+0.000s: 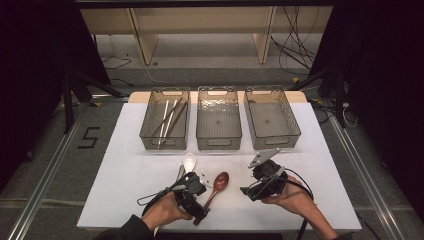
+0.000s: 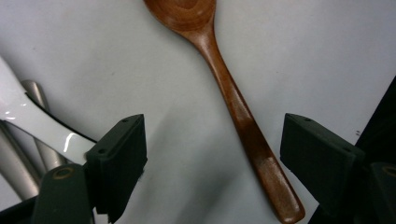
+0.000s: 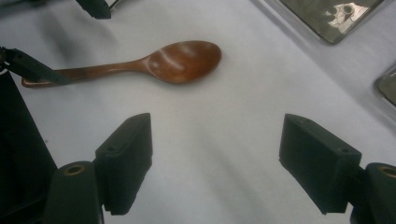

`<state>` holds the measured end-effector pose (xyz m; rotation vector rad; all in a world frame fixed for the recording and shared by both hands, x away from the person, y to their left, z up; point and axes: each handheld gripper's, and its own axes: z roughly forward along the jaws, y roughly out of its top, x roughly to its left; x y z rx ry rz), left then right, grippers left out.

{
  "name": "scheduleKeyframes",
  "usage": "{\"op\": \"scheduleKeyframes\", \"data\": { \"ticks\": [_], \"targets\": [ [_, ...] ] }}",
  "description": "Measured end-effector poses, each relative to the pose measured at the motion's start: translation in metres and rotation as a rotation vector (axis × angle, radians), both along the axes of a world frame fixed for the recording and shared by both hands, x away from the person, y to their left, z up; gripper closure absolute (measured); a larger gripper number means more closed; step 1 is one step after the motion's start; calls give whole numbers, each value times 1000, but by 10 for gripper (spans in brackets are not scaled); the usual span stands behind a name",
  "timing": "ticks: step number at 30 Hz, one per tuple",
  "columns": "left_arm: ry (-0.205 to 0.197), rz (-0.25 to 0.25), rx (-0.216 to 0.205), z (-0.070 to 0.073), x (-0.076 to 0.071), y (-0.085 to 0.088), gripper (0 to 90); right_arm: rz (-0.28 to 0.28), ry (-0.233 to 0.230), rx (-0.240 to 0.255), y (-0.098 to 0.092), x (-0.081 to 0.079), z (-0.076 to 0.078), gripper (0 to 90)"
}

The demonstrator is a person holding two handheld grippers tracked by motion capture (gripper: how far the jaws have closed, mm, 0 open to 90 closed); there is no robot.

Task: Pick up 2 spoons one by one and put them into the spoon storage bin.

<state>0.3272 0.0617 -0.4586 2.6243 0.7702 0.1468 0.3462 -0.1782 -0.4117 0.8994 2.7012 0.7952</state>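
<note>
White table (image 1: 125, 175): spoon (image 2: 233, 102) between left tool (image 2: 212, 163) jaws.

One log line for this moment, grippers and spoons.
left gripper: open, jaws astride wooden spoon handle | right gripper: open, holds nothing | white spoon: on table | chopsticks: left basket

Left gripper (image 1: 192, 192) held low in the left hand (image 1: 162, 211), jaws wide apart, right gripper (image 1: 265, 175) likewise spread, right hand (image 1: 290, 196) beneath.

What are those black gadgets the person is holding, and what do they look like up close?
Two handheld grippers. Each, the left gripper and the right gripper, is black with two blocky dark jaws and a trailing black cable. The right one carries a grey three-cornered plate. A dark sleeve covers the left forearm.
</note>
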Motion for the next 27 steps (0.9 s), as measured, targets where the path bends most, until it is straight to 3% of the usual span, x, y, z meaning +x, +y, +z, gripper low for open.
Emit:
{"op": "scheduleKeyframes", "data": {
  "ticks": [9,18,23,27],
  "targets": [
    [3,-43,35,-8,-1,-7,359,-5,-4,-3,0,-1,0,269],
    [23,-72,36,-6,2,-4,573,-2,1,-4,0,0,-1,271],
    [40,-58,13,-6,9,2,708,-5,4,-4,0,0,-1,272],
    [56,-56,11,-6,13,3,752,2,9,-6,2,0,-2,273]
  ]
}}
